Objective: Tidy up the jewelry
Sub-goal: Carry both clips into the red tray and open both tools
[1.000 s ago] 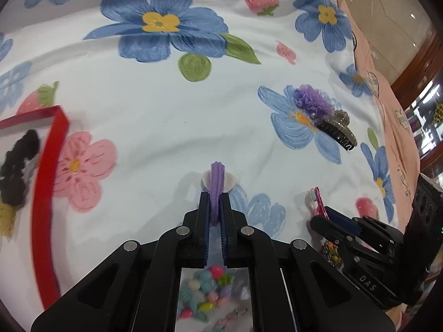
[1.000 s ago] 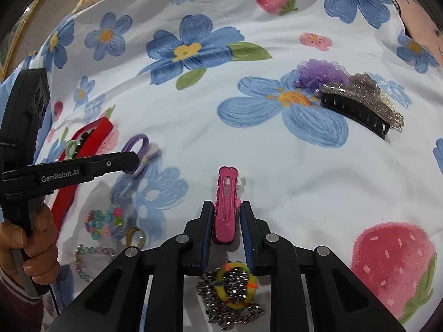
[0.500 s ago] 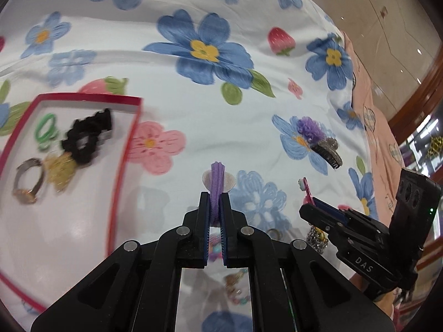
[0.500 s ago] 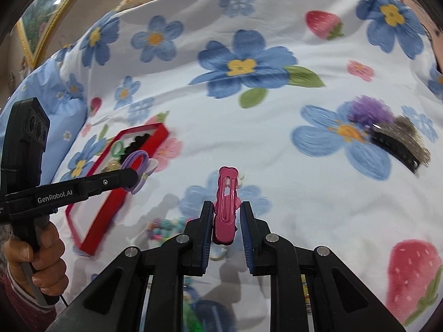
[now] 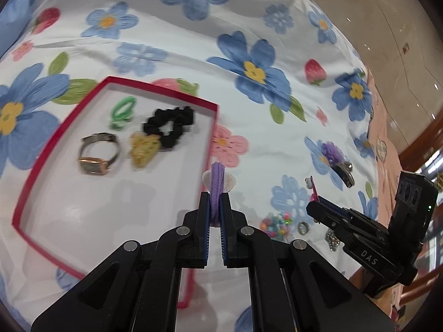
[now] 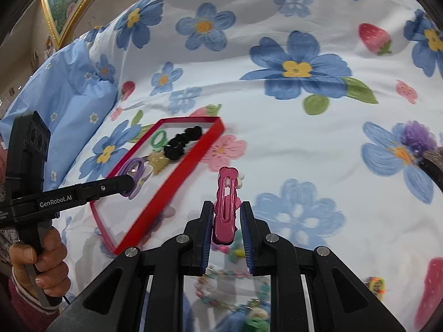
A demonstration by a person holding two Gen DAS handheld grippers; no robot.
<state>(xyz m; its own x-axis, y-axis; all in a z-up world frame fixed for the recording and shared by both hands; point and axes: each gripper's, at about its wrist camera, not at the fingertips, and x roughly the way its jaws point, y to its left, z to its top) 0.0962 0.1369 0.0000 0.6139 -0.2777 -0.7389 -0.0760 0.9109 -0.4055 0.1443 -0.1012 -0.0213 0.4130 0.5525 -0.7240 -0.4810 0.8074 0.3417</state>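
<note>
Left wrist view: left tongs (image 5: 215,204) pinched on purple elastic hair tie with white shell charm (image 5: 217,182), held over near right edge of shallow red-rimmed white tray (image 5: 38,163) on floral bedsheet (image 5: 166,44). Tray holds green hair tie (image 5: 122,112), black scrunchie (image 5: 169,126), yellow hair clip (image 5: 144,149), gold-faced wristwatch (image 5: 97,153). Right tongs (image 5: 314,200) at right, over colourful bead bracelet (image 5: 275,222) and small ring (image 5: 303,227).

Right wrist view: right tongs (image 6: 226,218) clamped on pink snap hair clip (image 6: 227,202), above sheet just right of tray (image 6: 177,171); bead bracelet (image 6: 232,251) below.
</note>
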